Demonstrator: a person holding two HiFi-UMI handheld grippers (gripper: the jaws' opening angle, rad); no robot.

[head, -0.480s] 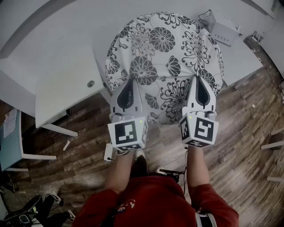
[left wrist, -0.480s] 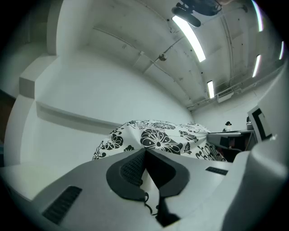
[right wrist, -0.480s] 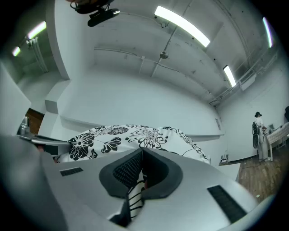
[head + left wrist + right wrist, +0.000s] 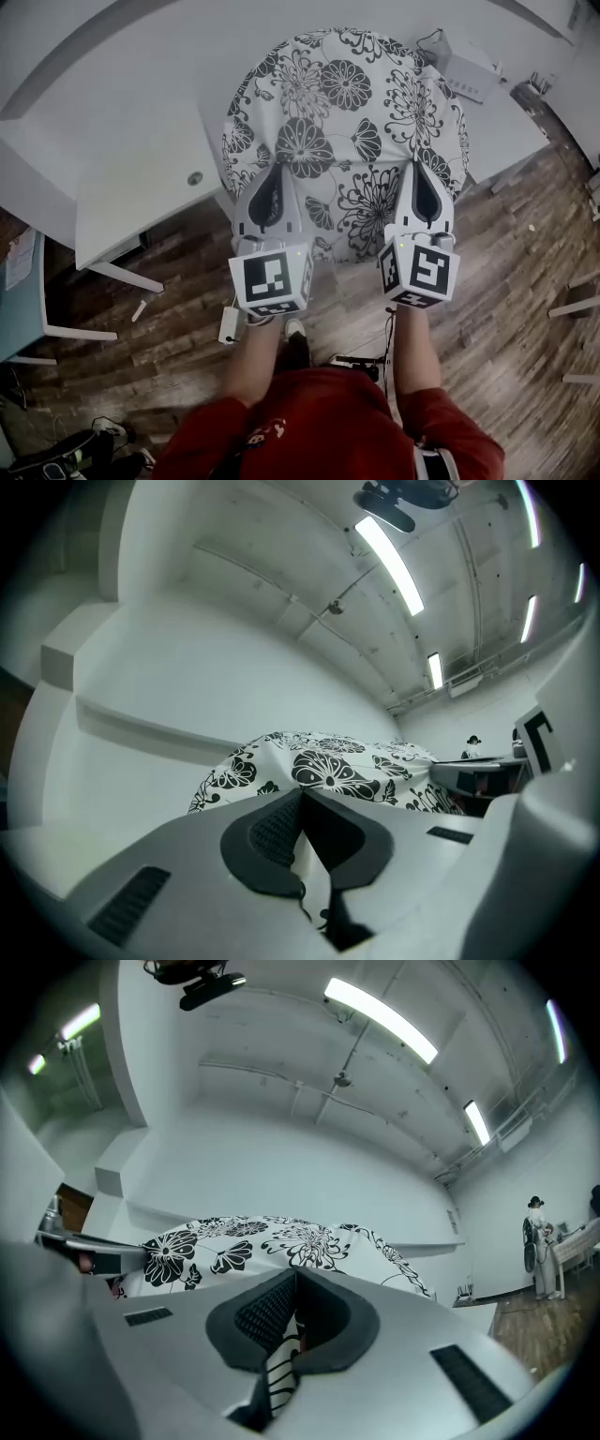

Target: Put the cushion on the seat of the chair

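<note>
Cushion (image 4: pixel 347 131) hangs over the table (image 4: pixel 122 159) edge and floor (image 4: pixel 525 272), its near hem pinched in left tongs (image 4: pixel 275 173) and right tongs (image 4: pixel 418 171); such shallow bites on fabric might slip, dropping it off the seat.

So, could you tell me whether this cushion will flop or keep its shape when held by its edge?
Probably fairly firm: the cushion stretches away from the left hand-held gripper and right hand-held gripper without visibly drooping. Likely light for its size, since two edge pinches seem to carry it. Its cover looks soft, tucking between the shut jaws.
</note>
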